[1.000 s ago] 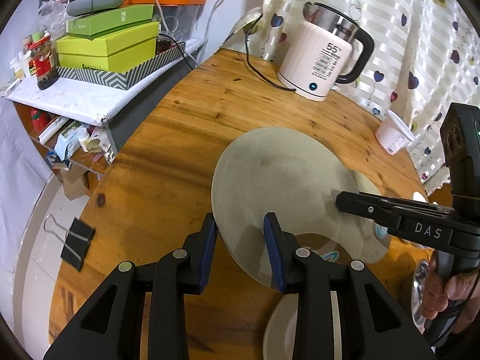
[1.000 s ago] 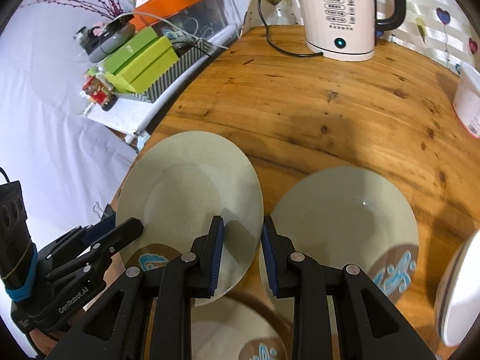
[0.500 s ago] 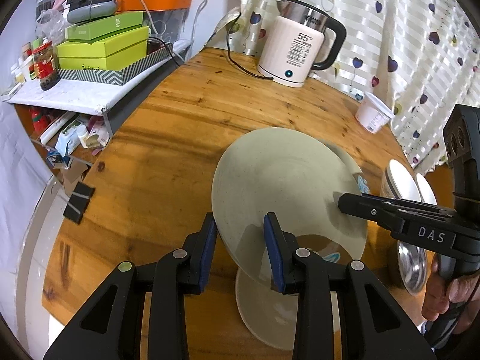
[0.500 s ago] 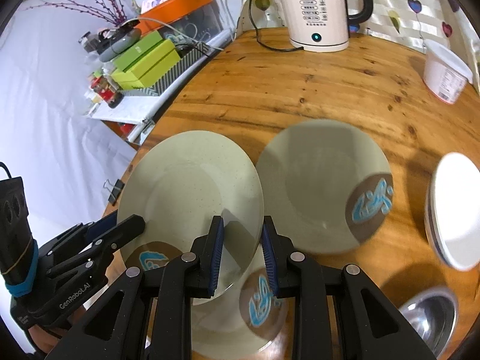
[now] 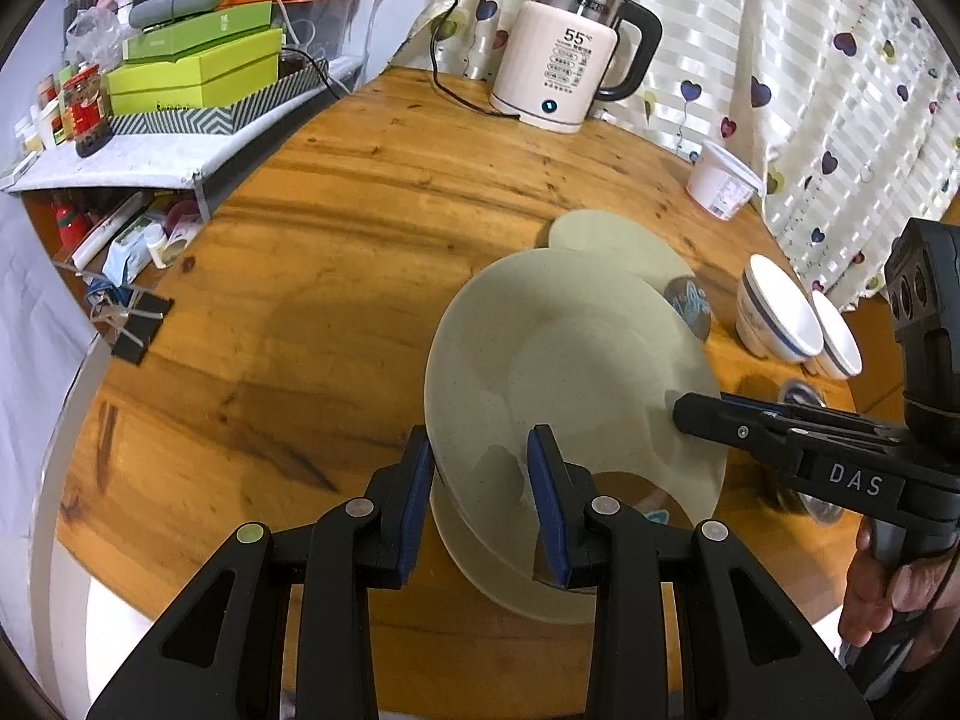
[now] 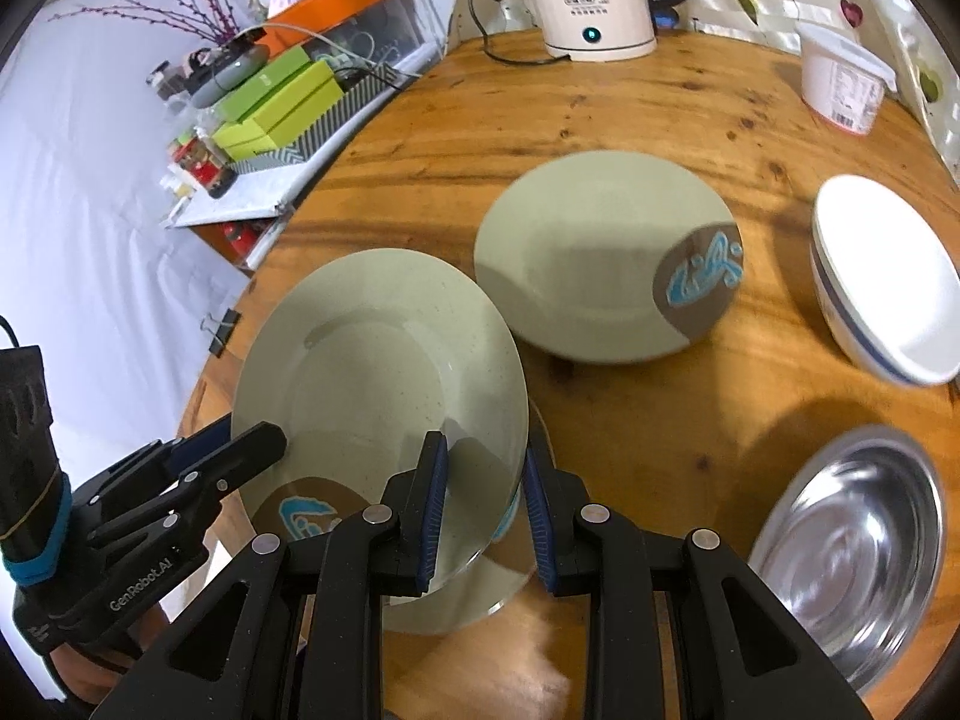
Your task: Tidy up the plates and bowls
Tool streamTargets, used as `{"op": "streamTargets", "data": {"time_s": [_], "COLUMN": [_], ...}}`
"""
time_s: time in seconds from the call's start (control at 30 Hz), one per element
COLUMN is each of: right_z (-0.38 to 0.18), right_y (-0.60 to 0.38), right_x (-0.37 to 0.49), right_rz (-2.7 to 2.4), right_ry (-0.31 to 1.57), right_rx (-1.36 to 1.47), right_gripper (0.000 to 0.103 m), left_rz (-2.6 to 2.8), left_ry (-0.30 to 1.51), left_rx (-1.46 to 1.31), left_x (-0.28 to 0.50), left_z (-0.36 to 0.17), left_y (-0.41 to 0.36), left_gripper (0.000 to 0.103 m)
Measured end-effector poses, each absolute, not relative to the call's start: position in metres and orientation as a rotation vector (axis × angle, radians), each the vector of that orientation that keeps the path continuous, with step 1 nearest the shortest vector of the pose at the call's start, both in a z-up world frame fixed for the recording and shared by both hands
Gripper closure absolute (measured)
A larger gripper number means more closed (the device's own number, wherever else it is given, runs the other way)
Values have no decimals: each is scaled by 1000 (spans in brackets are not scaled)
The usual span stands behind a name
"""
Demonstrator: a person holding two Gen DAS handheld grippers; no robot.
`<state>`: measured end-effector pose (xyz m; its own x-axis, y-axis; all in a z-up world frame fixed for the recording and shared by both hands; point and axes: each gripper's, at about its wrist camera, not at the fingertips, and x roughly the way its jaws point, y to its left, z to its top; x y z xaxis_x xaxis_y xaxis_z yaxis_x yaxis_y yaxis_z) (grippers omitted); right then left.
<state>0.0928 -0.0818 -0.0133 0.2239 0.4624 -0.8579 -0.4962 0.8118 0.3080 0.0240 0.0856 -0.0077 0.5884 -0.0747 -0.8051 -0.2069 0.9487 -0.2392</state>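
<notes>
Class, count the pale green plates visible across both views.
3: the held plate gripped by both grippers, one plate beneath it, one lying plate nearer the kettle. More may be hidden underneath.

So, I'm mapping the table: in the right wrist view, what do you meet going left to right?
Held plate → plate with the blue motif → white bowl, with the steel dish below it.

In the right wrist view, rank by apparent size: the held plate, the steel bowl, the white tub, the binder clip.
1. held plate, though nearest the lens
2. steel bowl, partly cut off by the frame edge
3. white tub, farther back, so its true size is unsure
4. binder clip
</notes>
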Motion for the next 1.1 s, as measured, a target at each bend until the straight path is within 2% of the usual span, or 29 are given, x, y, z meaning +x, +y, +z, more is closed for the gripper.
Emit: {"op": "streamTargets", "data": {"time_s": [1.1], "right_z": [-34], "right_y": [-80], "right_x": [78], "right_rz": [609], "right_ry": [1169], "right_rx": [-144], "right_gripper": [75], "left_rz": [82], "left_ry": [1013], "left_rx": [-318], "left_x": [18], "left_z": [-31], "left_y": [74], "left_gripper": [70]}}
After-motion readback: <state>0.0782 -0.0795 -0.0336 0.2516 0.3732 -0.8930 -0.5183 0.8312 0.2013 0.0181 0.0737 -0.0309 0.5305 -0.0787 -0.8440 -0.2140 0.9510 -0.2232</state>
